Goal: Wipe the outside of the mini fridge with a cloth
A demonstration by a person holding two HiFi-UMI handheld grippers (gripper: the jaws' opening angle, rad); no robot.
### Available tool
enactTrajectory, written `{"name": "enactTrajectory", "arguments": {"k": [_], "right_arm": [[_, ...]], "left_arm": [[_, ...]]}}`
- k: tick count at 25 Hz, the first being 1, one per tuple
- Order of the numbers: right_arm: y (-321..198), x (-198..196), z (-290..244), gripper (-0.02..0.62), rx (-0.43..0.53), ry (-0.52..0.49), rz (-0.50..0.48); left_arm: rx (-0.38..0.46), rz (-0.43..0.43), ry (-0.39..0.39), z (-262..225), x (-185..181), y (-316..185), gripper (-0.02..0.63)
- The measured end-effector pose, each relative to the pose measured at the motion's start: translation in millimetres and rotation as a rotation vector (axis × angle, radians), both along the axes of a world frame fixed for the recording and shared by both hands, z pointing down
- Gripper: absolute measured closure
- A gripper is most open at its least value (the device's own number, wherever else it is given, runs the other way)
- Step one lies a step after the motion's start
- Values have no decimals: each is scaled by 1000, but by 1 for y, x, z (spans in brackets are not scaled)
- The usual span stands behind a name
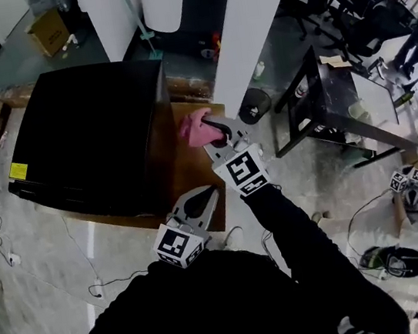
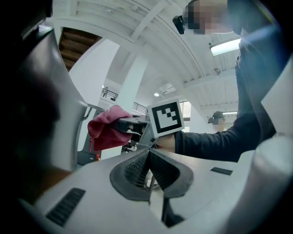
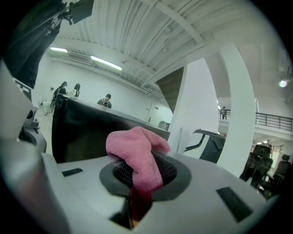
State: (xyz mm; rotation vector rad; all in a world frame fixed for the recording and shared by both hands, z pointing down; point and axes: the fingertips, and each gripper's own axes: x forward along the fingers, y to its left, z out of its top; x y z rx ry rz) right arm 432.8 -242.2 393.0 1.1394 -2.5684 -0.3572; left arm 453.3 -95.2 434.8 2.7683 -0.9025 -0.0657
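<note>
The black mini fridge [image 1: 88, 137] stands on a brown table [image 1: 196, 184], seen from above in the head view. My right gripper [image 1: 218, 131] is shut on a pink cloth [image 1: 197, 128], held just off the fridge's right side near its top edge. In the right gripper view the pink cloth [image 3: 137, 155] bulges out of the jaws, with the black fridge [image 3: 87, 132] close behind it. My left gripper [image 1: 201, 204] hangs lower, close to my body, jaws shut with nothing between them. From the left gripper view, the cloth [image 2: 106, 128] shows in the right gripper [image 2: 122, 125].
A white pillar [image 1: 251, 31] rises right of the table. A dark desk [image 1: 340, 108] and office chairs [image 1: 361, 11] stand at the right. Cables [image 1: 94, 284] trail over the grey floor at the left. A cardboard box [image 1: 48, 31] sits far back.
</note>
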Motion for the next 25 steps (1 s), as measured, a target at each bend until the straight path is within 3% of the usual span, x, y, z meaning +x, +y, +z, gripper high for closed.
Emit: {"name": "enactTrajectory", "arguments": {"k": [5, 11, 16, 25], "right_arm": [[-44, -25, -3, 537, 50, 124, -61], [-69, -54, 4, 535, 112, 267, -101], [-72, -64, 10, 538, 148, 323, -98], [-79, -69, 83, 538, 64, 475, -106]], "left_arm": [[13, -193, -21, -9, -11, -8, 600], [18, -303, -36, -15, -21, -6, 600], [4, -322, -43, -6, -29, -9, 600], [-39, -267, -65, 32, -31, -18, 600]]}}
